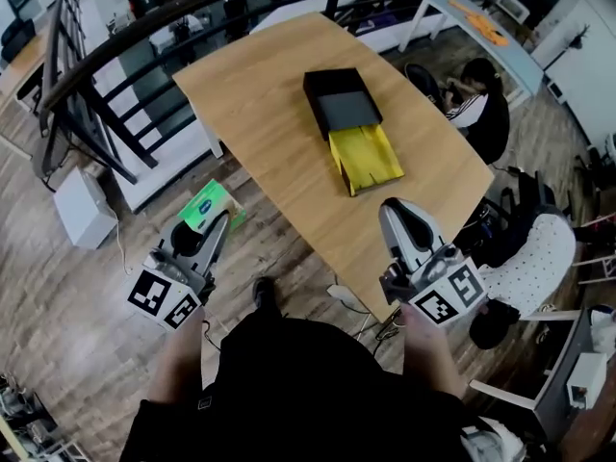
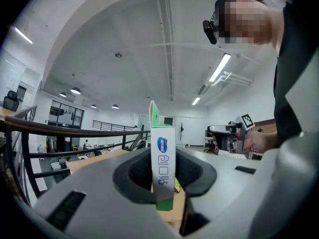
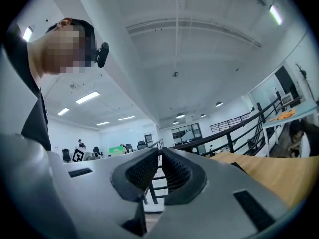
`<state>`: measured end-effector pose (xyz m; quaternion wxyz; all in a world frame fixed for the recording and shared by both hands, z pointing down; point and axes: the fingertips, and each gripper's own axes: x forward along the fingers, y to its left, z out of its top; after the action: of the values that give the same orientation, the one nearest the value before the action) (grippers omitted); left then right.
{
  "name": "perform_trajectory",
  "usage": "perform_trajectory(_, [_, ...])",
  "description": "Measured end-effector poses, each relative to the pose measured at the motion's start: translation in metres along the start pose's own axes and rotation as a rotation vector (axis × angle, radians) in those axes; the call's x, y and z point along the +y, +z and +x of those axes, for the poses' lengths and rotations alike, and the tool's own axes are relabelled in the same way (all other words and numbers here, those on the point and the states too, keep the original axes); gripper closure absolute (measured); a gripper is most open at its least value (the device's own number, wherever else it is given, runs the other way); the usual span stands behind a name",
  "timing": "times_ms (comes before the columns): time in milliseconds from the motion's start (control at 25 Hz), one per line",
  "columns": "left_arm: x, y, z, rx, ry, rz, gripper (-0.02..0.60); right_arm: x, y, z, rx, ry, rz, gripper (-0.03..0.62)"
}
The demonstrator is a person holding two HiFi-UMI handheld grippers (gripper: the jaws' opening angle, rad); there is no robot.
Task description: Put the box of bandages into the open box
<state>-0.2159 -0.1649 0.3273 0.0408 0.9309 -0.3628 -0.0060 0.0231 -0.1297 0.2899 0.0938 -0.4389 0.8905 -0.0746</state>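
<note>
The left gripper (image 1: 216, 227) was clamped at a middling width on the box of bandages (image 1: 206, 206), its pads pressing the two broad faces. In the left gripper view the green-and-white carton stood upright, its narrow white side toward the camera. Seen from the head, it hung over the wooden floor (image 1: 87, 287), off the near-left edge of the tabletop (image 1: 260, 94) and well apart from the open box (image 1: 350, 129). That box lay near the middle of the tabletop, a black sleeve (image 1: 339, 99) with a yellow tray (image 1: 366, 158) slid out toward the person. The right gripper (image 1: 396, 210) was near the tabletop's near corner, jaws drawn together with nothing between them. The step in hand looked to be the carry to the tray. It would go best by keeping the squeeze steady, since a thin carton can buckle or swivel between the pads, and by bringing the carton in above the tray's low walls rather than across them. Laying its long side along the tray's length before letting go should help. The free right gripper could steady the sleeve if the tray seemed likely to slide.
</note>
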Motion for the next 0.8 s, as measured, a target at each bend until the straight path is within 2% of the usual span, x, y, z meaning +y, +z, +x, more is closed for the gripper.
perform_trajectory(200, [0.039, 0.004, 0.018, 0.006, -0.047, -0.002, 0.489, -0.008, 0.001, 0.035, -0.008, -0.048, 0.0, 0.554])
perform_trajectory(440, [0.06, 0.006, 0.039, 0.016, -0.119, 0.01, 0.489, -0.019, -0.004, 0.047, -0.025, -0.131, 0.02, 0.554])
perform_trajectory(800, [0.042, -0.001, 0.105, 0.056, -0.216, 0.016, 0.489, -0.065, 0.007, 0.022, -0.055, -0.216, 0.029, 0.554])
